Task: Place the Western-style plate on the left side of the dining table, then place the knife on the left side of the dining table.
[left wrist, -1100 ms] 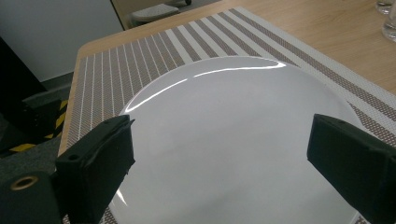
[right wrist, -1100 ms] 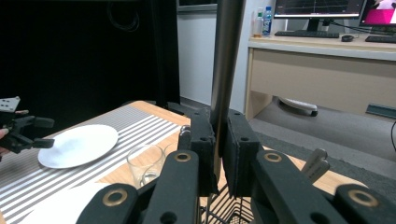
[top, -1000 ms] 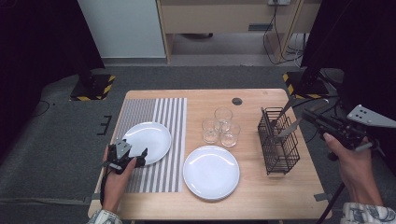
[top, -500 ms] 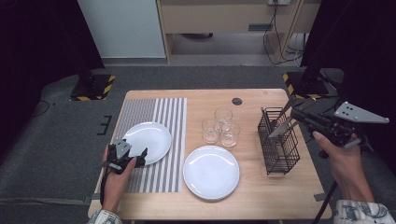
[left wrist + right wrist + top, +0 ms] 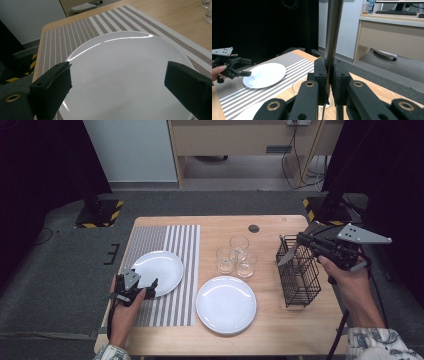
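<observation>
High view: a knife (image 5: 286,256) is clenched by the right gripper (image 5: 306,241) above the rack (image 5: 299,279); the left gripper (image 5: 151,287) stands released around the plate (image 5: 159,271).

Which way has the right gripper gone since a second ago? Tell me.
Yes: the right gripper, shut on a knife, moved leftward in the high view, now reaching over the wire basket on the table.

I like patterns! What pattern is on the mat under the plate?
Grey and white stripes on the rectangular placemat, clearest in the high view.
</observation>
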A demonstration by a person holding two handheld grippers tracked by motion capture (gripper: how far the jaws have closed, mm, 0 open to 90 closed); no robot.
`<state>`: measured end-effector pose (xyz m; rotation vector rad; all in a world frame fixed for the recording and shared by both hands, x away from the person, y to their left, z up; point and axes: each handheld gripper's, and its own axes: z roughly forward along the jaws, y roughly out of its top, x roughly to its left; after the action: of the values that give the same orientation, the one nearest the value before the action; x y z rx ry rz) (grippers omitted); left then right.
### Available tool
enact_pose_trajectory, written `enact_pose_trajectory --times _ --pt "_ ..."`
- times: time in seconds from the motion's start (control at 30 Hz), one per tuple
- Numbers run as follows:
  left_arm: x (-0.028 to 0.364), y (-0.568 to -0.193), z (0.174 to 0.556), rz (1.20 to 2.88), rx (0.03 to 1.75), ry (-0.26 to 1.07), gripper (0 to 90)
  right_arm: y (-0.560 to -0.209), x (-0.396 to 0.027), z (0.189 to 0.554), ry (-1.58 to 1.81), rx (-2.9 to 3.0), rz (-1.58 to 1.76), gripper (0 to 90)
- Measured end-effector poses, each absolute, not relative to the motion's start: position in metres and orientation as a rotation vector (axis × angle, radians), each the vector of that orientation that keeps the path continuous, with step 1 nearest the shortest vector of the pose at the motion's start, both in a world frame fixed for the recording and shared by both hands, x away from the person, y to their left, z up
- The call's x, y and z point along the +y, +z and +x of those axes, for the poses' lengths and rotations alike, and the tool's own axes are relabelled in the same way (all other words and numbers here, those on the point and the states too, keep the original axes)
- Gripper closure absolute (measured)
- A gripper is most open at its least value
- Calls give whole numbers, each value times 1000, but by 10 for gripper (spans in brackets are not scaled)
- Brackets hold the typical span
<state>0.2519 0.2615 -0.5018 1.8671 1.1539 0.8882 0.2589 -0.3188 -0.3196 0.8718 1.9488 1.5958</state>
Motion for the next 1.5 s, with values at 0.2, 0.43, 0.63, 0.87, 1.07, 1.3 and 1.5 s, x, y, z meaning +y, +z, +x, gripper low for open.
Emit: enact_pose_trajectory --times 0.2,0.43,0.63,0.87,1.07,1.3,1.5 --pt "262 -502 252 1867 1153 888 69 -321 -307 267 1587 1975 866 834" --pt "262 -502 252 1864 1155 889 68 -323 -299 271 1587 1989 864 834" --pt "262 -502 252 1868 1154 888 68 -323 -293 272 1592 1993 860 834" --pt "262 -502 252 1864 1155 886 68 -324 -287 273 1598 1996 864 833" --pt "262 -502 252 1865 1155 885 68 -326 -281 275 1597 2004 871 833" --pt "261 -502 252 1866 1153 884 68 -327 -272 276 1605 2012 864 833" --pt "261 -501 252 1863 1150 883 68 -328 -261 277 1604 2032 853 833"
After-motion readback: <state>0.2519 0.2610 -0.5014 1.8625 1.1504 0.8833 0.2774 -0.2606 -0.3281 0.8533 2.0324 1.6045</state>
